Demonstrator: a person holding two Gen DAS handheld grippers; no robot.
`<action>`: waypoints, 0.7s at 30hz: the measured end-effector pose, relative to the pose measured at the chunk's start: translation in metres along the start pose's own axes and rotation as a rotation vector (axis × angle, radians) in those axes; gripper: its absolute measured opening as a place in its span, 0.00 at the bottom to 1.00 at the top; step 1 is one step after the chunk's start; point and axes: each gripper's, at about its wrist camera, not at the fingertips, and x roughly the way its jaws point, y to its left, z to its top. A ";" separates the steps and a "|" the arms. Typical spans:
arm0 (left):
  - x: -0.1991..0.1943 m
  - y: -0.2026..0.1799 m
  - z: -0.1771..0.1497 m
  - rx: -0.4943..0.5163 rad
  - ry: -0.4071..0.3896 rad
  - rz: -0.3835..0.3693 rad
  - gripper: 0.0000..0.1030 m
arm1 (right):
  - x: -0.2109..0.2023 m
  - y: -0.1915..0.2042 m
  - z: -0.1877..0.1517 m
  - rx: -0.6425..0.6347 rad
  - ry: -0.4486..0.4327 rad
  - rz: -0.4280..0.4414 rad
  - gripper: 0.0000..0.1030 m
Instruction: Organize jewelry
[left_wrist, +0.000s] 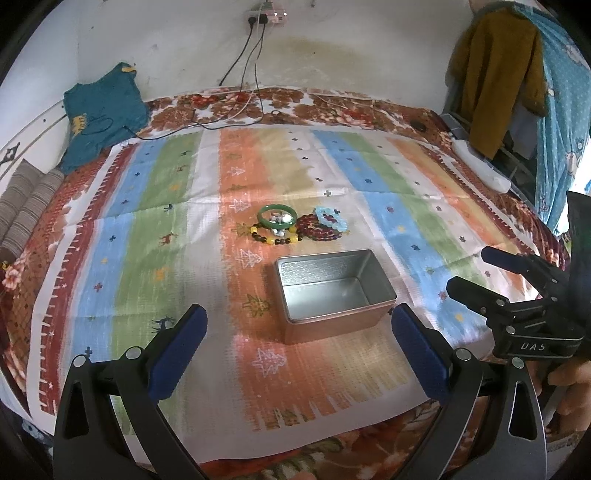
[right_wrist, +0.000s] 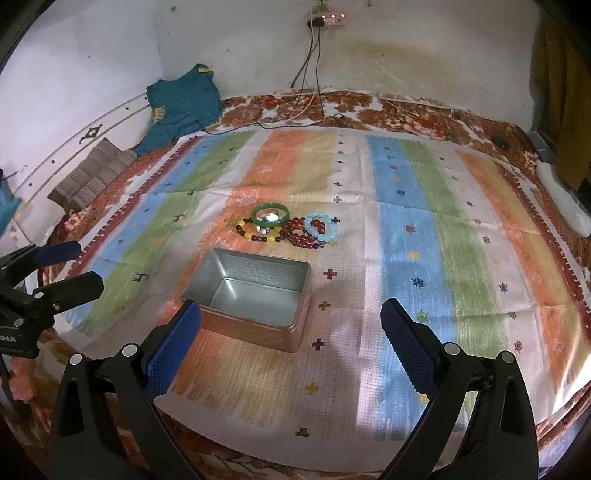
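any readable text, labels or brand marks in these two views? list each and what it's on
"DAS": white letters on the black body of the right gripper, seen from the left wrist view.
White lettering on the left gripper in the right wrist view: cut off at the frame edge, unreadable.
Metal tin: embossed pattern only, no text.

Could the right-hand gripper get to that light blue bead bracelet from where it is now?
Probably yes. The right gripper is open and holds nothing, and the cloth between it and the light blue bracelet looks bare. The open tin sits off to its left, and the bracelet lies on top of the dark red beads.
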 end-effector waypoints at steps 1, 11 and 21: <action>0.001 0.000 0.000 0.001 0.001 0.009 0.95 | 0.000 -0.001 0.000 0.000 0.000 0.000 0.96; 0.007 0.001 0.010 -0.001 0.005 0.052 0.95 | 0.002 0.000 0.001 0.000 0.003 -0.008 0.96; 0.013 0.003 0.025 0.016 -0.020 0.117 0.95 | 0.016 -0.007 0.013 -0.004 0.028 -0.014 0.96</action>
